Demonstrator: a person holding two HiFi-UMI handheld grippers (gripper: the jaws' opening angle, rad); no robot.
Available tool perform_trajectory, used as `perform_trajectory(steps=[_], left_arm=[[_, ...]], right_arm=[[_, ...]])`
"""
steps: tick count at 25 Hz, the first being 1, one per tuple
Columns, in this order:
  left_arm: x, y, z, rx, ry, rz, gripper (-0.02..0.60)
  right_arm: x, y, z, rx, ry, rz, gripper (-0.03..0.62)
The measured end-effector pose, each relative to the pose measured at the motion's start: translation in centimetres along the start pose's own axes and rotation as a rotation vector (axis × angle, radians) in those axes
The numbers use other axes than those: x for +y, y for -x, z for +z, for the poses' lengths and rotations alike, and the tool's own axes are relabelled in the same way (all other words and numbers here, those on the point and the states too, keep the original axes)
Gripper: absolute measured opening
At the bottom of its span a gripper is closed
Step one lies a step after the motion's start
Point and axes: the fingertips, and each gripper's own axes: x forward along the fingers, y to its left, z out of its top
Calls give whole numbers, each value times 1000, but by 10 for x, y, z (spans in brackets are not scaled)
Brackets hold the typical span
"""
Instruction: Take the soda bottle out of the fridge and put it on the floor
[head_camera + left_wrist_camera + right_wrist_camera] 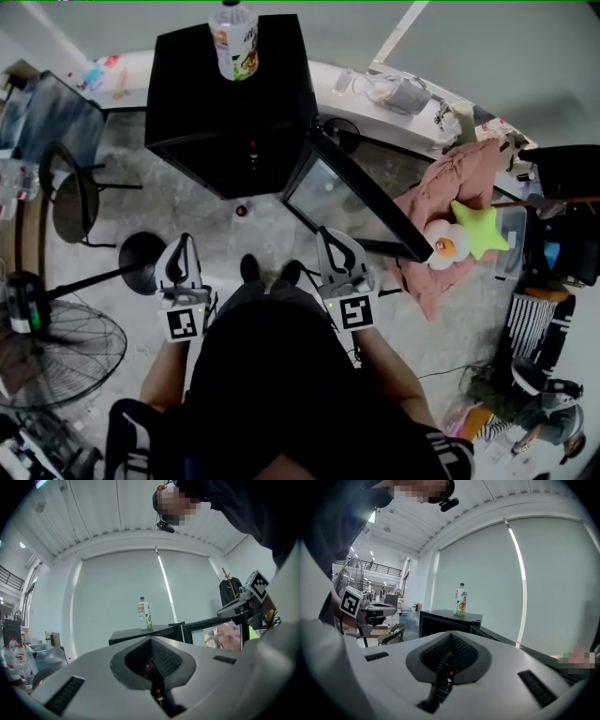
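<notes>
Standing on floor (202,217) before open fridge (225,112): soda bottle (241,211), apparently delivered. Left gripper (184,247), right gripper (331,244): jaws together, empty, kept clear.

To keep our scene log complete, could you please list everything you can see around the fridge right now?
fridge: one, black, on the floor, glass door swung open
tall bottle: one, clear with green-and-red label, on top of the fridge
soda bottle: one, dark with red cap, on the floor before the fridge
floor fan: one, dark, lower left
chair: one, dark, left
blanket: one, pink, right of the door
star plush: one, green, on the blanket
left gripper: one, white, shut, empty
right gripper: one, white, shut, empty
</notes>
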Motion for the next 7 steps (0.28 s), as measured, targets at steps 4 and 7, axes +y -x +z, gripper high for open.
perform_trajectory(steps=[4, 7], left_arm=[[-1, -1, -4, 8, -7, -6, 23], [-4, -2, -6, 11, -6, -5, 23]], right_arm=[[-1, -5, -2, 5, -4, 2, 17], [-3, -6, -4, 12, -5, 3, 17]])
